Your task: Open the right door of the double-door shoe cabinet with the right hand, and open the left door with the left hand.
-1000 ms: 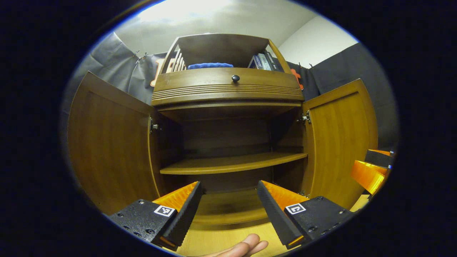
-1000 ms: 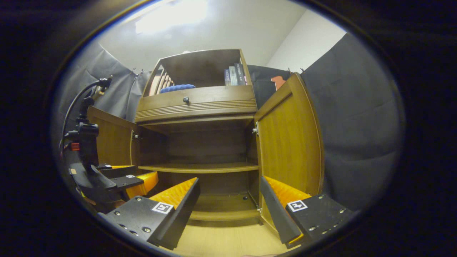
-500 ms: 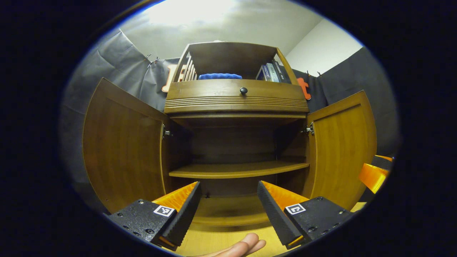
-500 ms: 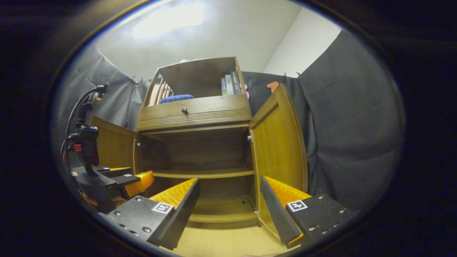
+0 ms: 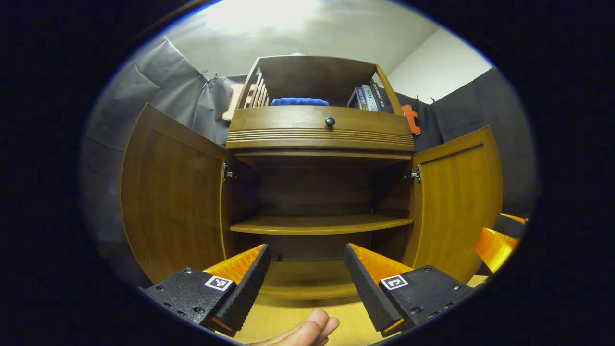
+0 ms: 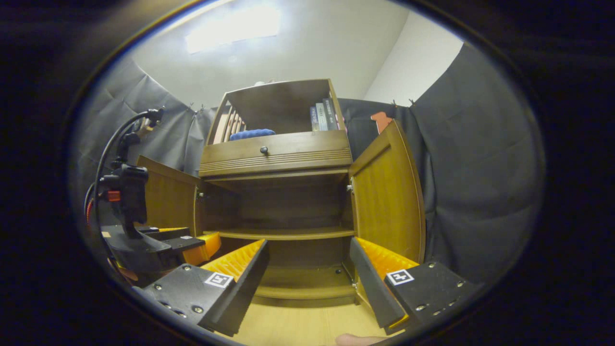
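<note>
Both grippers are backing away from the shoe cabinet (image 5: 319, 139). Left door (image 5: 173, 192) at nine o'clock and right door (image 5: 456, 197) at three are standing open; left gripper (image 5: 305, 278) and right gripper (image 6: 310, 283) fingers are spread, holding nothing, so the task looks done.

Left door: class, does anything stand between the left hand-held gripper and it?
Nothing visible does. The left door already hangs wide open, and the left hand-held gripper sits open before the shoe cabinet, apart from the door.
</note>
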